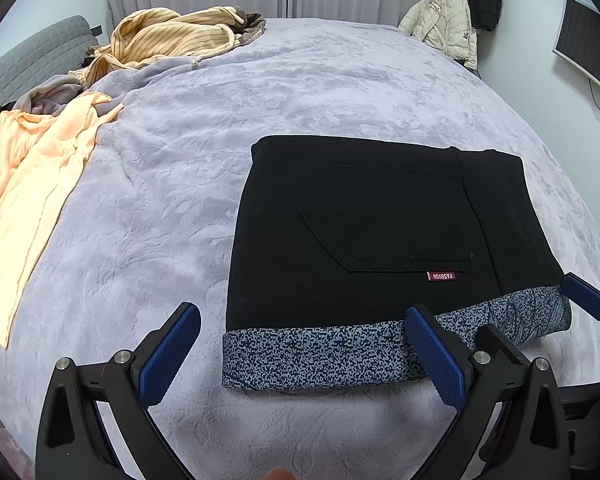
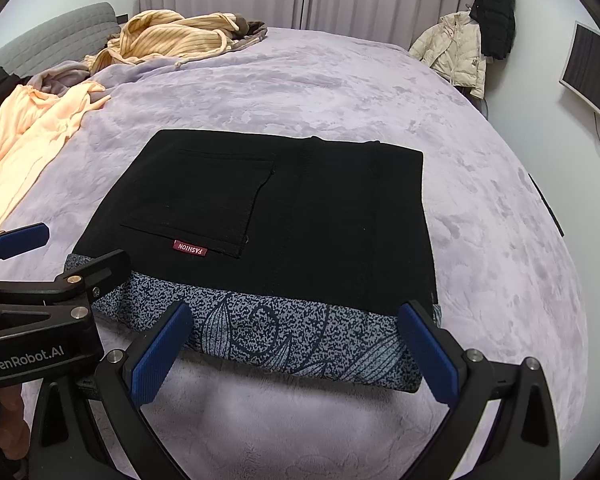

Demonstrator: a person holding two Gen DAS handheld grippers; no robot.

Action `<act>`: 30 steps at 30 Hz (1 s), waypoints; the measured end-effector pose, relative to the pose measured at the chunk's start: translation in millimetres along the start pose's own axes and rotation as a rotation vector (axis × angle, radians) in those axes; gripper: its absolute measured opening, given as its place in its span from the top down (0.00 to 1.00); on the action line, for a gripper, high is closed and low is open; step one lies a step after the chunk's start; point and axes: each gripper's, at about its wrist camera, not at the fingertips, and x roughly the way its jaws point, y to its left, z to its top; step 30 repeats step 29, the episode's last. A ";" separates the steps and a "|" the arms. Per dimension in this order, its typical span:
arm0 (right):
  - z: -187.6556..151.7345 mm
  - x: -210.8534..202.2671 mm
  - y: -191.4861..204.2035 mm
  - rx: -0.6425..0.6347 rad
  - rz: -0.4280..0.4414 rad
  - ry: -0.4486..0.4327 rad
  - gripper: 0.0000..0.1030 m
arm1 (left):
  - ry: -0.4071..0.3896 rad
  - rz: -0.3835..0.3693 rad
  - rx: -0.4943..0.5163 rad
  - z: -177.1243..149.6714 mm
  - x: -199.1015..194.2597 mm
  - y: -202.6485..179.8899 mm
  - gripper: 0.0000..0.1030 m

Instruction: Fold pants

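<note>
The black pants (image 1: 380, 220) lie folded into a flat rectangle on the lilac blanket (image 1: 160, 200), back pocket and a red "FASHION" tag (image 1: 441, 276) facing up. A speckled blue-grey band (image 1: 320, 354) runs along the near edge. My left gripper (image 1: 304, 356) is open at that edge's left part, its right finger (image 1: 436, 356) in front of the band. In the right wrist view the pants (image 2: 280, 208) fill the middle, and my right gripper (image 2: 294, 356) is open, straddling the band's right part (image 2: 300, 340). Nothing is held. The left gripper's black body (image 2: 40, 320) sits beside it.
A yellow striped garment (image 1: 172, 36) is heaped at the far left of the bed, and a peach garment (image 1: 32, 184) lies along the left side. Beyond are a grey padded headboard (image 1: 32, 56), a cream jacket (image 1: 444, 20) hanging under a black one, and a monitor (image 1: 588, 48) at right.
</note>
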 end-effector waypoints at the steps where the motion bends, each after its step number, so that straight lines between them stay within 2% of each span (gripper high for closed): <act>1: -0.2 -0.6 0.5 0.001 -0.001 0.001 0.00 | 0.003 -0.001 0.002 0.1 0.2 -0.1 0.01; 8: 0.4 0.1 1.3 -0.003 -0.002 -0.001 0.00 | 0.003 0.010 -0.011 1.7 -0.2 0.7 0.01; 11: 1.3 -0.9 0.6 -0.008 -0.003 -0.007 0.00 | -0.003 -0.028 -0.043 3.4 -1.5 6.7 0.01; 16: 3.4 -2.6 -1.9 -0.014 0.000 -0.018 0.00 | -0.013 0.007 -0.047 9.2 -3.3 9.5 0.01; 20: 4.0 -4.4 -5.4 -0.019 0.008 -0.028 0.00 | 0.006 -0.018 -0.067 12.3 -2.3 9.3 0.01; 22: 3.9 -5.9 -8.6 -0.016 0.012 -0.034 0.00 | 0.014 -0.032 -0.068 13.5 -1.3 5.6 0.01; 25: 2.5 -8.6 -16.5 -0.007 0.022 -0.044 0.00 | 0.025 -0.002 -0.068 14.9 -0.5 -4.3 0.01; 30: -2.0 -15.6 -43.6 -0.009 0.022 -0.069 0.00 | 0.030 -0.048 -0.054 19.2 -6.1 -31.8 0.01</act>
